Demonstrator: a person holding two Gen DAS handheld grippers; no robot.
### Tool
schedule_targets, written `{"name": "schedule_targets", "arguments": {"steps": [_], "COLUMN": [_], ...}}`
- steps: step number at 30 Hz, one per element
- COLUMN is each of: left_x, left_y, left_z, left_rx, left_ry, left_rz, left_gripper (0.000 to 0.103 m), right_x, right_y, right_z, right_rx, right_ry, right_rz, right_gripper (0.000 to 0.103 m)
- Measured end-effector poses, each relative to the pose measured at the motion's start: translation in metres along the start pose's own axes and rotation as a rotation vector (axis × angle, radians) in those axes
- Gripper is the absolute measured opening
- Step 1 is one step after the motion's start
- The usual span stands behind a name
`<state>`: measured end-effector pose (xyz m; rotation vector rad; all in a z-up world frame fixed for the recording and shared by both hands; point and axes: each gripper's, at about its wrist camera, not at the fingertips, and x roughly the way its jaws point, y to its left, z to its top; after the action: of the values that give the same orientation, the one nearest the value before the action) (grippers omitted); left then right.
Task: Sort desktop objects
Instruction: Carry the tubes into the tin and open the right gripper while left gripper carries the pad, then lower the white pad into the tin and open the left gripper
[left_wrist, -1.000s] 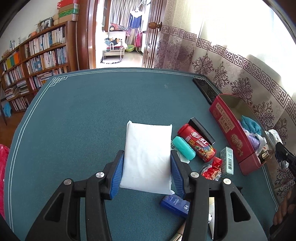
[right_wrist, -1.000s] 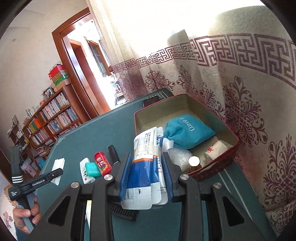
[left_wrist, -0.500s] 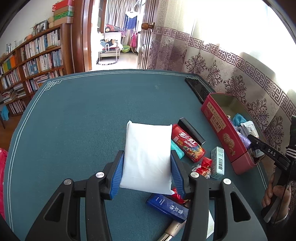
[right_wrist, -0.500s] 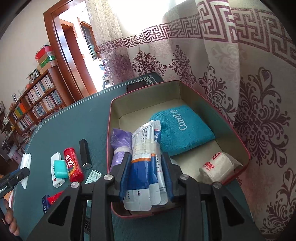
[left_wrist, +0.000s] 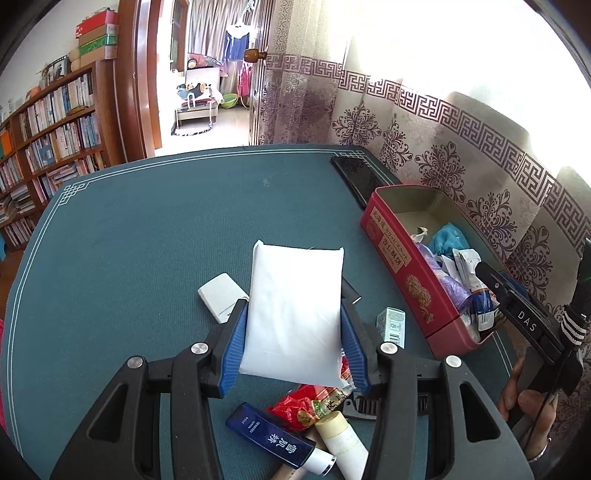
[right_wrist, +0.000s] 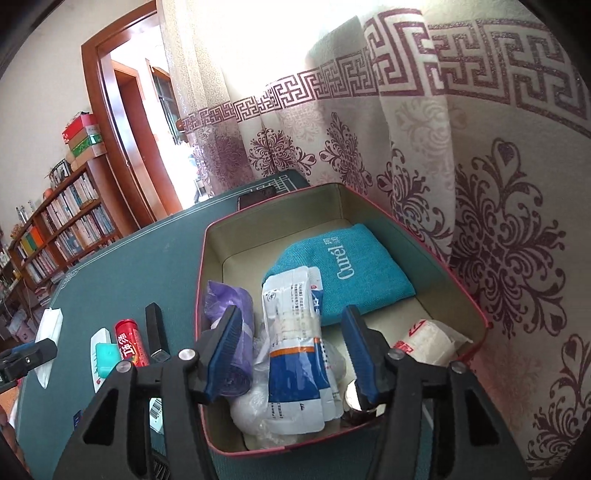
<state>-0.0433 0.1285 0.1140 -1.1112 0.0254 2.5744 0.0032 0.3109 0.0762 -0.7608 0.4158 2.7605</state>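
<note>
White packet: a flat white packet (left_wrist: 295, 314) sits in the middle of the left wrist view, raised over the green table (left_wrist: 147, 240), its far end pointing to the top of the frame.
Left tongs: the left gripper (left_wrist: 293, 345) is clamped on the white packet, both blue pads (left_wrist: 236, 350) pressed against its long sides, roughly half open.
Under the left tongs: a dark blue tube (left_wrist: 269, 435), a red wrapper (left_wrist: 299, 402) and a cream-capped bottle (left_wrist: 343, 446) lie at the lower centre; a small white case (left_wrist: 221, 295) lies just left of the packet, a little white box (left_wrist: 391, 325) just right of it.
Blue-and-white pouch: a blue-and-white pouch (right_wrist: 299, 347) lies inside the red tin (right_wrist: 469, 299), in the lower middle of the right wrist view, resting on a clear bag.
Right tongs: the right gripper (right_wrist: 293, 354) hangs over the near end of the tin with its jaws opening; the pouch is between them, but neither blue pad touches it.
Inside the tin: a teal cloth (right_wrist: 343, 269) lies behind the pouch, a purple roll (right_wrist: 232, 325) to its left against the left pad, a white roll (right_wrist: 424, 339) at lower right.
Red tin's place: at the right edge of the table, beside the patterned curtain (right_wrist: 498, 221); a black phone (left_wrist: 358, 177) lies beyond it.
Left of the tin: a black bar (right_wrist: 155, 332), a red tube (right_wrist: 129, 343) and a teal case (right_wrist: 107, 356) lie side by side on the table.
</note>
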Motion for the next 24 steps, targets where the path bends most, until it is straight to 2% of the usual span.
{"name": "schedule_targets", "arguments": {"steps": [4, 10, 16, 24], "left_x": [0.008, 0.025, 0.055, 0.094], "left_y": [-0.034, -0.09, -0.131, -0.159], "left_z": [0.013, 0.03, 0.049, 0.065], "left_rx": [0.046, 0.131, 0.173, 0.188], "left_ry": [-0.002, -0.006, 0.026, 0.067], "left_rz": [-0.038, -0.102, -0.159, -0.172], "left_gripper": [0.051, 0.051, 0.051, 0.051], "right_x": [-0.019, -0.023, -0.016, -0.011], "right_y": [-0.001, -0.007, -0.022, -0.035], "right_z": [-0.003, 0.0, 0.001, 0.0], "right_rx": [-0.011, -0.002, 0.044, 0.092], "right_ry": [-0.102, -0.147, -0.134, -0.121], "right_rz": [-0.08, -0.14, -0.161, -0.185], "right_gripper": [0.079, 0.081, 0.081, 0.081]}}
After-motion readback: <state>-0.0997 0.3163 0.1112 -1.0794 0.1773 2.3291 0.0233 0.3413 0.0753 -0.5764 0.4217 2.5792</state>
